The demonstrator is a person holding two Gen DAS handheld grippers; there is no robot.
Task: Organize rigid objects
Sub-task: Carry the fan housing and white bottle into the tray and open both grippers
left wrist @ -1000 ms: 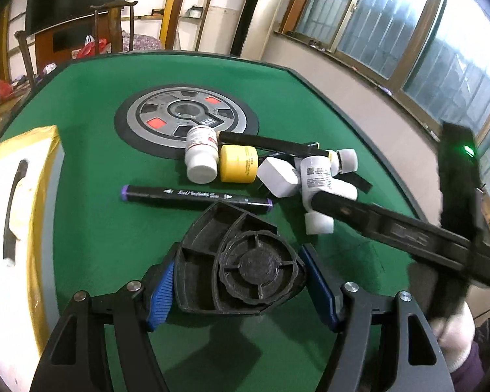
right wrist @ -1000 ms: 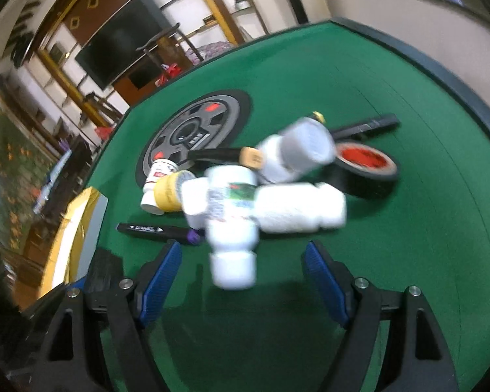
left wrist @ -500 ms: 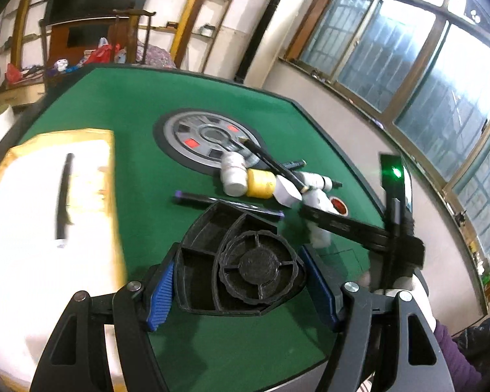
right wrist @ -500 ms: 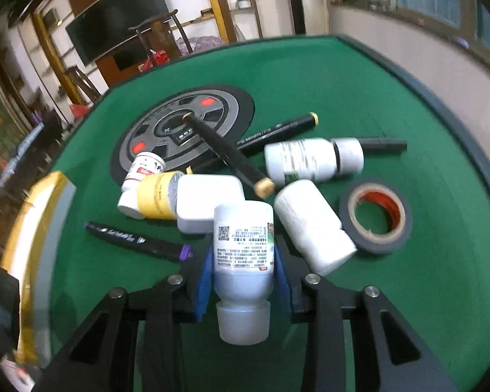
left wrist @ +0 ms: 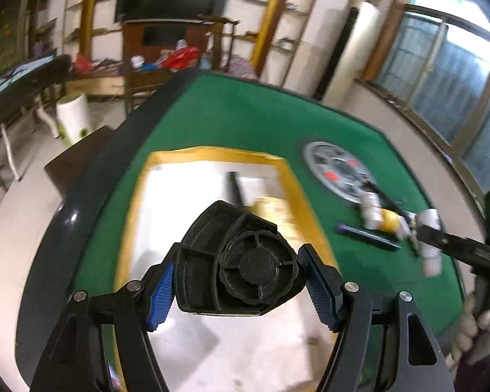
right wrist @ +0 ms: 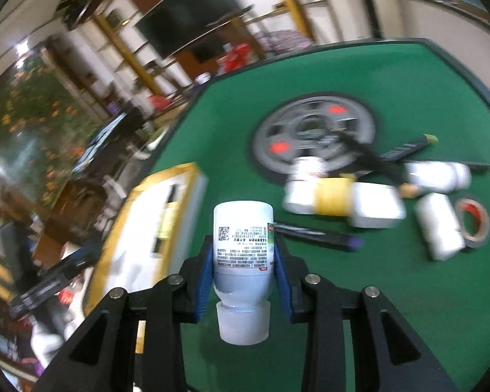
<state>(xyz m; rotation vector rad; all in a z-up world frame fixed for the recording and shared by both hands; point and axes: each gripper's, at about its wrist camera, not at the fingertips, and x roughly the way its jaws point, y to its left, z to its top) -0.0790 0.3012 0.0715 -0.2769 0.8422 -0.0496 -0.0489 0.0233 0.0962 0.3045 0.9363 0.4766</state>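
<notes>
Over the white, gold-rimmed tray [left wrist: 212,158], the left gripper [left wrist: 241,285] clamps a black ribbed plastic part [left wrist: 236,263] by its flat sides; it looks stiff, light and unlikely to slip. Further right, the right gripper [right wrist: 243,268] pinches a white bottle [right wrist: 243,245] at mid-body, cap toward the camera, above the green table [right wrist: 408,310]: smooth, probably light, liable to swivel.

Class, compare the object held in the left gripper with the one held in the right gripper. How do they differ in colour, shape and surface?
Colour: the black plastic part in the left gripper is dark all over; the white bottle in the right gripper is pale. Shape: the part is flat, ribbed and roughly fan-shaped; the bottle is a rounded cylinder, cap toward the camera. Surface: the bottle carries a printed label; the part shows none. Both are clamped between blue pads.
</notes>
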